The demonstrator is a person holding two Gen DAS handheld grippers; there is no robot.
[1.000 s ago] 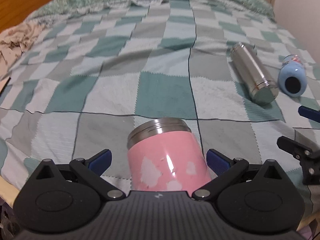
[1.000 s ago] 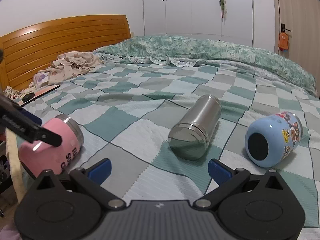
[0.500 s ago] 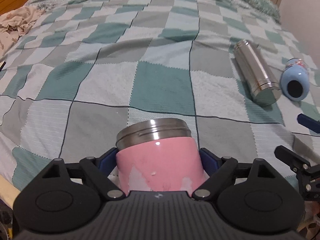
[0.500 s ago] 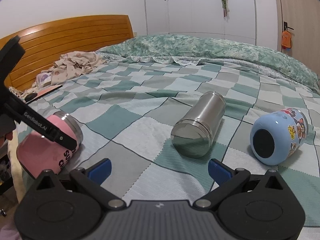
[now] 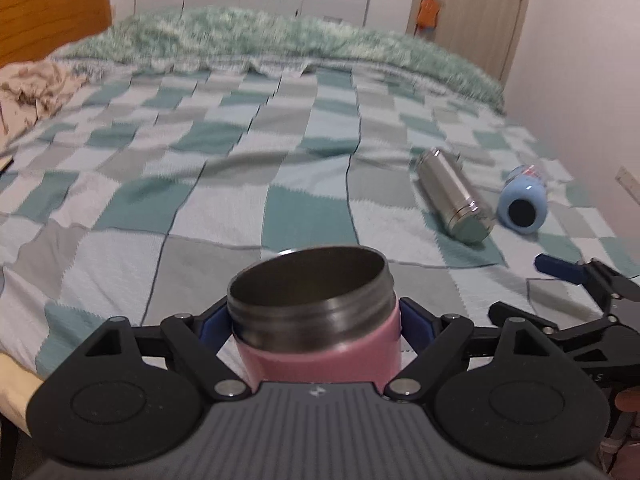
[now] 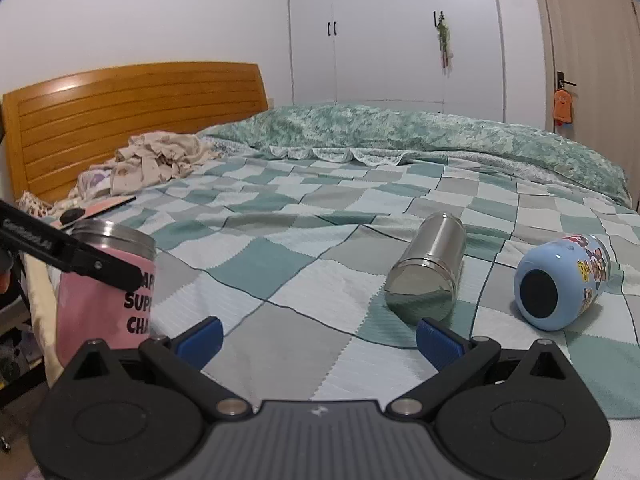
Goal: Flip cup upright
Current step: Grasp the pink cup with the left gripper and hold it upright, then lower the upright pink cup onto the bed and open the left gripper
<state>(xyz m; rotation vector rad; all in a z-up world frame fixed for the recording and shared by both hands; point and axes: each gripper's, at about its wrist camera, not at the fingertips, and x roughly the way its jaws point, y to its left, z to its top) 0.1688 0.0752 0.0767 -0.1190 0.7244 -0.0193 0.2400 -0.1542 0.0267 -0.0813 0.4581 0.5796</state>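
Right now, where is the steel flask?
The steel flask lies on its side on the checked quilt, ahead of the right gripper, beside the blue bottle.

1. Pink cup (image 5: 316, 320), on its side a second ago, now stands upright with its steel mouth facing up.
2. Left gripper (image 5: 316, 326), open around it then, now clamps its blue fingers (image 5: 416, 326) on the cup.

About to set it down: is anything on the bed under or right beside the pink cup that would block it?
Nothing visible does. The pink cup is held mouth-up in the left gripper over bare blanket. The steel bottle and blue cup lie well off to its right.
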